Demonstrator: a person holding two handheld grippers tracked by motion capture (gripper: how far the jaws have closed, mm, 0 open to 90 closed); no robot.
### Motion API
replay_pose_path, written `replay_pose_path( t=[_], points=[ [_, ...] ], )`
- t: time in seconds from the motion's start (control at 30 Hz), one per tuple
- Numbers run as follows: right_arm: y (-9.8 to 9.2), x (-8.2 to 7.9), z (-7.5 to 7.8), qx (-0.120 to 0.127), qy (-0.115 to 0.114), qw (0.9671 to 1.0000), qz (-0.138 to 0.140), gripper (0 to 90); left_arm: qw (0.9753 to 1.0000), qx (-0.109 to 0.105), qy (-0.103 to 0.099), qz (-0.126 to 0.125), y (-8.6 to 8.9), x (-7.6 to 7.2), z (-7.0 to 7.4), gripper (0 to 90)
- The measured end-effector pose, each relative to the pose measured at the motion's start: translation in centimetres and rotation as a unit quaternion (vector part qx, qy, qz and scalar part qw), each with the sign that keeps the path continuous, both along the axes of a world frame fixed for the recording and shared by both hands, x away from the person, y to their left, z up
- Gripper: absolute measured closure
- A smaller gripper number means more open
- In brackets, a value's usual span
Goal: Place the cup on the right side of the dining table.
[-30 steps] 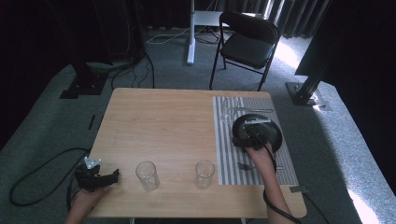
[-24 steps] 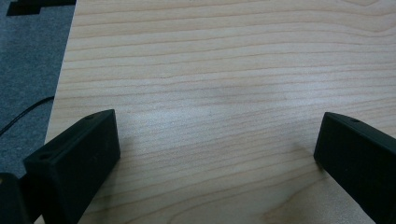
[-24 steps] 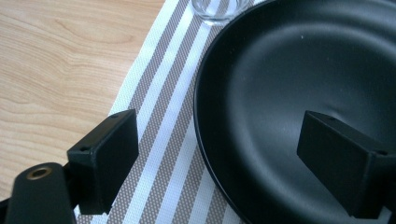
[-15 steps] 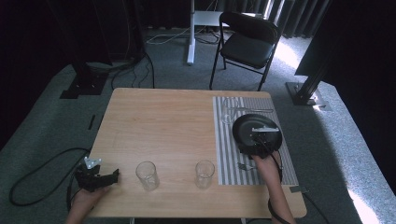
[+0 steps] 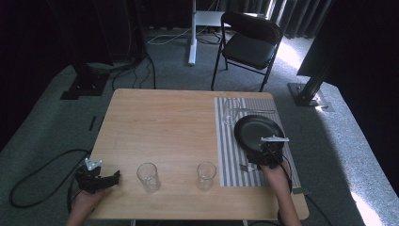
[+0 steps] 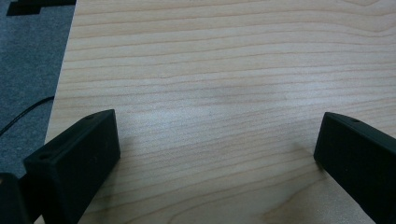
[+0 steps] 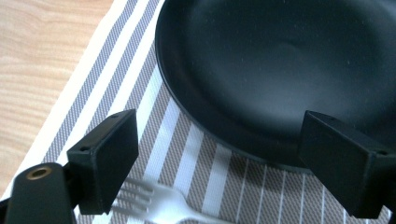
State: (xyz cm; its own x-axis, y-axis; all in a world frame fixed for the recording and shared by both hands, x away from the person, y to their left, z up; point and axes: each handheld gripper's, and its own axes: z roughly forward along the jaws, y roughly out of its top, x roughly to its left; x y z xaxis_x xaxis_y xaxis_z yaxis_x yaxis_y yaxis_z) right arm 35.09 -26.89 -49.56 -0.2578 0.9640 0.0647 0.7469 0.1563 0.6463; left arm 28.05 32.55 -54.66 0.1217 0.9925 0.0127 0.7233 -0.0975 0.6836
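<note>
A black plate [image 5: 256, 132] [image 7: 289, 70] lies on a grey-and-white striped placemat [image 5: 230, 155] [image 7: 140, 93] at the table's right. My right gripper [image 5: 264, 159] [image 7: 219, 163] hovers open over the plate's near rim, and a white fork [image 7: 159, 205] [image 5: 245, 167] lies on the mat just below its jaws. Two clear glasses [image 5: 147, 176] [image 5: 206, 174] stand near the front edge. At the front left corner my left gripper [image 5: 109, 179] [image 6: 215, 163] is open over bare wood, with nothing between its jaws.
A clear glass item and a utensil [image 5: 235, 112] rest at the placemat's far end. The wooden table [image 5: 164, 127] is bare across its middle and back. A black folding chair [image 5: 249, 44] stands beyond the table. Cables lie on the carpet at left.
My right gripper has drawn back toward the front edge, from over the plate's middle to its near rim. The left gripper has stayed put.
</note>
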Motion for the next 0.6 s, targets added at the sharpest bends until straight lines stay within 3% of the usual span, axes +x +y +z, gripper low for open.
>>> replay_pose_path(
  t=[0.6],
  points=[
    [-2.6,-4.4,-1.9,0.013,-0.012,0.9991,-0.039,12.2,1.0,0.0,0.0,0.001,0.0,0.0,0.0,0.6]
  ],
)
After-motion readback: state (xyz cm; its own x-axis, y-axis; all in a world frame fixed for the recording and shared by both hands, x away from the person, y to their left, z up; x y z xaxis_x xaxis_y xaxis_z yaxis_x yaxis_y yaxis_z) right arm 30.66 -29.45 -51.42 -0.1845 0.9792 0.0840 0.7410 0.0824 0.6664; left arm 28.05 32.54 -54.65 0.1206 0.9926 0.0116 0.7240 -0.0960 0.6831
